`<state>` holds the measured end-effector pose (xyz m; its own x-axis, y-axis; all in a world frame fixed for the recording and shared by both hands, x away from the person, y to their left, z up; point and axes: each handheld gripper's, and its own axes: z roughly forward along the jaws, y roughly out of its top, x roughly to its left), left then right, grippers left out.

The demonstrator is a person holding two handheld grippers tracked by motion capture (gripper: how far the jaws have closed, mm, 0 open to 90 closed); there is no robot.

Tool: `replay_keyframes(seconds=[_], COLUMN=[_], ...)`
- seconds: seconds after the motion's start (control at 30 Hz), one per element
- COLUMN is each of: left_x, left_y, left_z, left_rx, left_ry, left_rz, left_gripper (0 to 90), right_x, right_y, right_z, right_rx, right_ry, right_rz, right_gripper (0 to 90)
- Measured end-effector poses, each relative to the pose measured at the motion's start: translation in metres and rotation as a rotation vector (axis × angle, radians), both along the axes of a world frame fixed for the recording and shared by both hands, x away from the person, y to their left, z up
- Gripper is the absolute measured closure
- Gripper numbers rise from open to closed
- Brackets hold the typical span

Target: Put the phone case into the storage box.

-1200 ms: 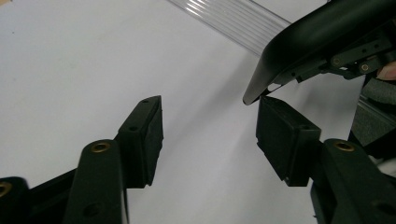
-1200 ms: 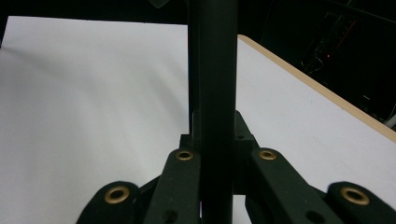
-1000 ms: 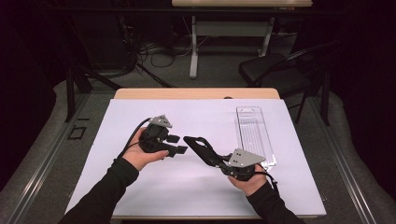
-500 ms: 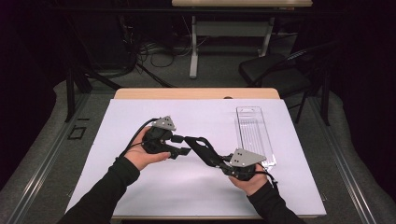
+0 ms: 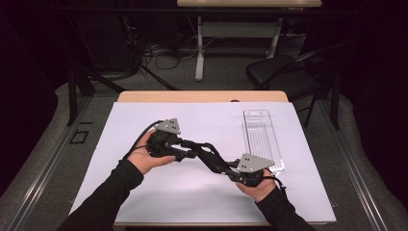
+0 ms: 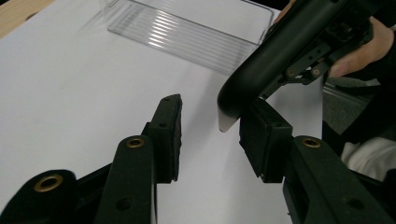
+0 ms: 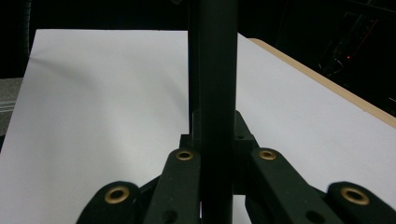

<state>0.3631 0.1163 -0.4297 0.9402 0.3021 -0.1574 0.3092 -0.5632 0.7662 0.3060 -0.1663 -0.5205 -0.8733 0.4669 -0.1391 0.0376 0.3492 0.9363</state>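
Right now the right gripper (image 5: 217, 163), held in the person's right hand (image 5: 257, 185) near the front of the table (image 5: 202, 96), is clamped on a long black curved piece (image 5: 204, 150); in the right gripper view that piece (image 7: 214, 93) rises straight up between the two jaws, which press on it from both sides. From above, the piece runs up and to the left from the right gripper toward the left gripper (image 5: 187, 149), which the left hand (image 5: 149, 159) holds just left of the table's middle. In the left gripper view the rounded end of the black piece (image 6: 261, 79) comes in from the upper right and sits at the tip of the jaw on the right of that view, while the other jaw stands clear of it with white sheet showing in the gap; the jaws have just been closing, yet they do not grip the piece on both sides, so the left gripper (image 6: 212, 126) is released. Both grippers hover over the white sheet (image 5: 192, 192) that covers the tabletop. Farther back and to the right lies a clear plastic tray (image 5: 262, 137), lengthwise, close to the right gripper's grey plate and apart from the black piece.
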Motion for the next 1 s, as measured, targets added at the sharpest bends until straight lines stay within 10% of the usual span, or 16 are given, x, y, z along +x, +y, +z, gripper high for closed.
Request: replay_keyframes(seconds=[1.0], left_x=[-0.003], left_y=[-0.012], left_z=[-0.008], left_rx=[-0.027], left_ry=[-0.007], left_rz=[-0.053], left_gripper=[60.0], right_x=[-0.001], right_y=[0.001], right_z=[0.0], right_rx=[0.006], right_ry=[0.004], right_rz=[0.032], right_gripper=[86.3])
